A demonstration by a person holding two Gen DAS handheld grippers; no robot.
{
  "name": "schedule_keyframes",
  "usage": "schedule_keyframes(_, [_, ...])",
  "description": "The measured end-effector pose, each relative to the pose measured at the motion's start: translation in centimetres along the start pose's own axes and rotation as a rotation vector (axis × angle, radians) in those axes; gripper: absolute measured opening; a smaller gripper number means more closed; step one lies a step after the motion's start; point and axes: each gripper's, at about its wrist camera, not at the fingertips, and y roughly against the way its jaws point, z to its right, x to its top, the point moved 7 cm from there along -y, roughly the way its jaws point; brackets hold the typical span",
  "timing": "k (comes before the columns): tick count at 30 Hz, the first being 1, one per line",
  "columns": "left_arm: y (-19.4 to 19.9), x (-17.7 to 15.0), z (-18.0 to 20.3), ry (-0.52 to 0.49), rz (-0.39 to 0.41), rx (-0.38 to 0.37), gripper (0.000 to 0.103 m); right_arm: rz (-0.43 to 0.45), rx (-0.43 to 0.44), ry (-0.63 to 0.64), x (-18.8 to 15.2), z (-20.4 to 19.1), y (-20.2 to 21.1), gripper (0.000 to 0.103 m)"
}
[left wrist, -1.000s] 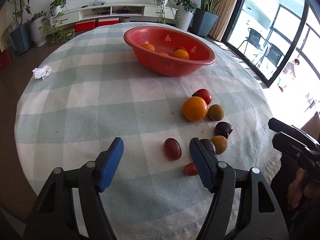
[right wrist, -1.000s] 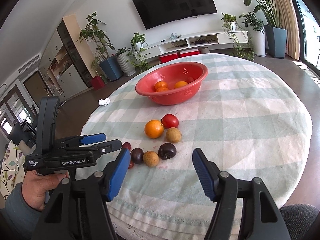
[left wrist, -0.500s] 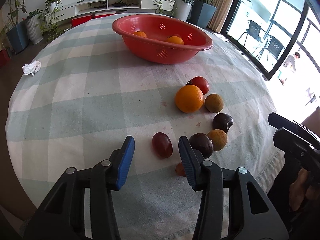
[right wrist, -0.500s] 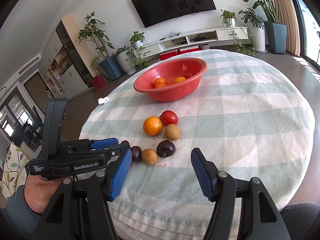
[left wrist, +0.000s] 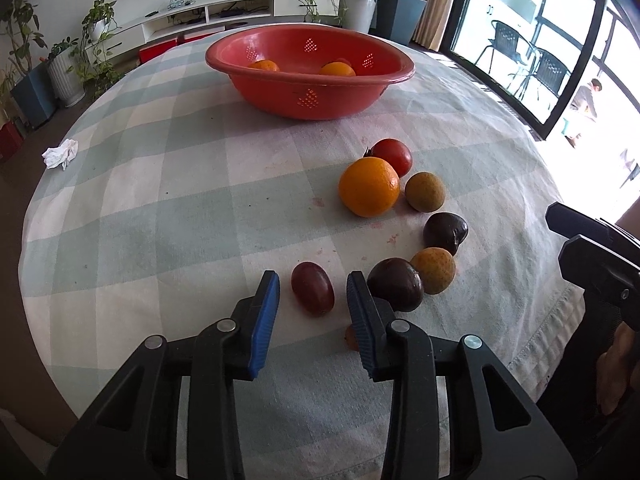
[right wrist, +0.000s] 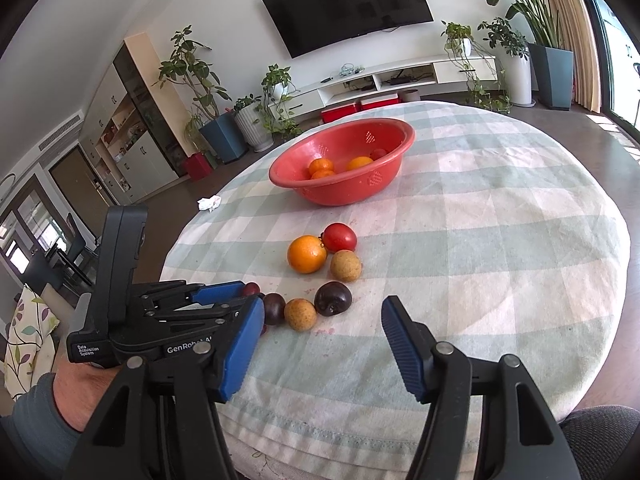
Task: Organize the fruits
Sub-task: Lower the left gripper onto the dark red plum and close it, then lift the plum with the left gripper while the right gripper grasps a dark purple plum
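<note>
A dark red oval fruit [left wrist: 312,288] lies on the checked tablecloth between the blue pads of my left gripper [left wrist: 313,284]. The jaws are closing, and a gap still shows on each side of the fruit. Beside it lie two dark plums [left wrist: 396,290], two tan fruits [left wrist: 434,270], an orange [left wrist: 368,192] and a red tomato [left wrist: 394,156]. A small red fruit [left wrist: 351,338] is half hidden behind the right-hand finger. The red bowl [left wrist: 308,92] at the back holds oranges. My right gripper [right wrist: 323,312] hovers open near the table's front edge with nothing between its fingers.
A crumpled white tissue [left wrist: 60,153] lies at the table's left edge. The round table [right wrist: 520,240] drops off close behind both grippers. Beyond it are potted plants, a low TV console and glass doors on the right.
My left gripper moved forward and down over the dark red fruit, and its jaws narrowed around it. The right gripper kept still.
</note>
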Motion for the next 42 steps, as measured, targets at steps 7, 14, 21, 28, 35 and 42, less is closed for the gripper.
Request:
schedule_keyframes(7, [0.0, -0.1, 0.6, -0.042, 0.002, 0.016, 0.023, 0.002, 0.000, -0.004, 0.0, 0.0, 0.1, 0.064])
schedule_keyframes(14, [0.1, -0.2, 0.7, -0.068, 0.012, 0.023, 0.019, 0.001, -0.001, -0.004, 0.1, 0.0, 0.2, 0.063])
schedule_keyframes(21, [0.6, -0.2, 0.4, -0.053, 0.029, -0.001, 0.019, -0.011, -0.001, 0.021, -0.2, -0.4, 0.2, 0.063])
schedule_keyframes(28, [2.4, -0.2, -1.3, 0.016, 0.073, -0.045, 0.019, -0.048, -0.022, 0.059, -0.4, -0.9, -0.6, 0.061])
schedule_keyframes(35, [3.5, -1.2, -2.1, 0.064, 0.096, -0.116, 0.019, -0.122, -0.041, 0.126, -0.6, -2.2, -2.4, 0.047])
schedule_keyframes(42, [4.0, -1.6, -2.6, 0.093, 0.119, -0.155, 0.019, -0.160, -0.074, 0.242, -0.5, -2.9, -3.6, 0.044])
